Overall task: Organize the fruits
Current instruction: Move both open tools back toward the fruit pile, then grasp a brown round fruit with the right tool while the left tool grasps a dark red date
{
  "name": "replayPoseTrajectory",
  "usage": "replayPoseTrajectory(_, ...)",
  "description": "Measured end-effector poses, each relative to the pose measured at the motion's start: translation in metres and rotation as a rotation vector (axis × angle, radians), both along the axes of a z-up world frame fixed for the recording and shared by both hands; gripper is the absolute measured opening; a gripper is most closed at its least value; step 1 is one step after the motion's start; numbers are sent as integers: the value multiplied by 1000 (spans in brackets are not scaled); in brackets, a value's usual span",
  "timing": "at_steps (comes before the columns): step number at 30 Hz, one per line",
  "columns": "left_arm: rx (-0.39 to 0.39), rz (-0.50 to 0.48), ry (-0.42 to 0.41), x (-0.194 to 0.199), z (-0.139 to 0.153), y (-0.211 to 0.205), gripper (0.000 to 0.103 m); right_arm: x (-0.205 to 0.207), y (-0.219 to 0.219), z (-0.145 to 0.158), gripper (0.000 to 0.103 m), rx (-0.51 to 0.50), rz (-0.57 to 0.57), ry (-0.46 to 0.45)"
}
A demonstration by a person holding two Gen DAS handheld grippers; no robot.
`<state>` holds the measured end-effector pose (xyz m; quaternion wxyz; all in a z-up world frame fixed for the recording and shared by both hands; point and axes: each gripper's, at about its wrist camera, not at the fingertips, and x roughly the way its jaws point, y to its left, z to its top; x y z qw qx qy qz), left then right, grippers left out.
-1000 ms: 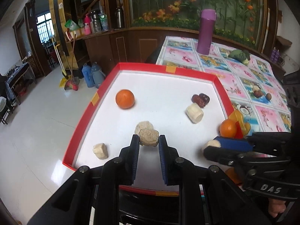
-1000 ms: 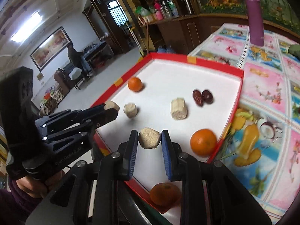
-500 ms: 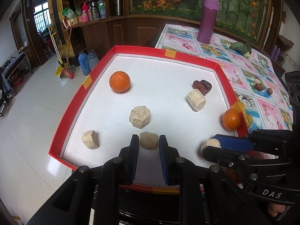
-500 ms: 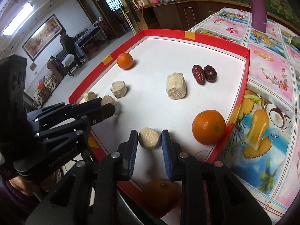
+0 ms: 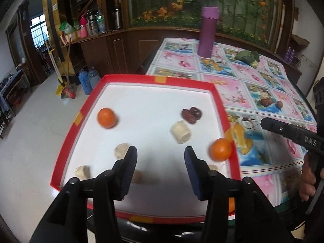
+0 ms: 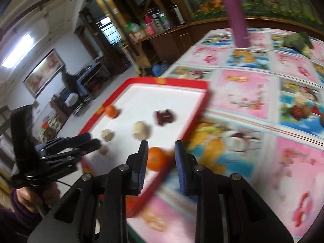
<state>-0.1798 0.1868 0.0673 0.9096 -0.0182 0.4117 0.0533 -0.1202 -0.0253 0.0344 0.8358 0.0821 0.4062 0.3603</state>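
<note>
Red-rimmed tray (image 5: 66,139), white floor, set on a desk (image 5: 261,77) covered in a pink-and-blue fruit-print cloth.

Contents, left wrist view:
- Orange (image 5: 106,117), at 10 o'clock on the tray floor.
- Two dark red dates (image 5: 191,115), touching each other, at 1 o'clock.
- Pale cylinder chunk (image 5: 180,132), just beside the dates, at their 7 o'clock.
- Second orange (image 5: 220,149), at 3 o'clock, against the tray's right rim.
- Beige chunk (image 5: 121,150), at 8 o'clock, partly behind the left fingertip.
- Small beige chunk (image 5: 82,172), near the tray's 7 o'clock corner.
- Beige chunk (image 5: 137,176), blurred, lying on the tray floor just inside the left finger, no pad pressing on it.

Left gripper (image 5: 161,155): fingers have just been opening and stand well apart over the tray's near edge, gripping nothing.

Right gripper (image 6: 160,151), right wrist view: blurred; fingers stand parted with a clear gap. An orange (image 6: 157,159) shows between them beyond the tips, by the tray's right rim; whether a pad touches it cannot be told.

Off the tray: purple flask (image 5: 208,32), upright, at 12 o'clock on the desk; green vegetable (image 5: 248,57) at 1 o'clock, well apart from the tray.

A person's hand (image 6: 30,198) holds the left gripper's handle.
</note>
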Motion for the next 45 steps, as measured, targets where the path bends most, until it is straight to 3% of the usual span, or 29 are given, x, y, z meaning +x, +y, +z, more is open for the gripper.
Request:
replayPoseTrajectory(9,-12,-135,13,34,7,-59,49,36,-110,-15,29,-25,-244,50)
replayPoseTrajectory(16,-29,-264,6,78,8,-121,49,58,-156,-18,29,-78,-368,30)
replayPoseTrajectory(22,-31,-304,33,126,-12,-164,49,79,-172,-20,29,-161,-434,-15)
replayPoseTrajectory(27,-69,-346,85,151,-28,-186,49,100,-182,-29,29,-138,-442,27)
replayPoseTrajectory(41,-38,-442,126,185,-43,-225,49,111,-171,-33,29,-155,-389,31)
replayPoseTrajectory(45,-50,-446,150,191,-51,-225,42,114,-169,-35,29,-170,-377,24)
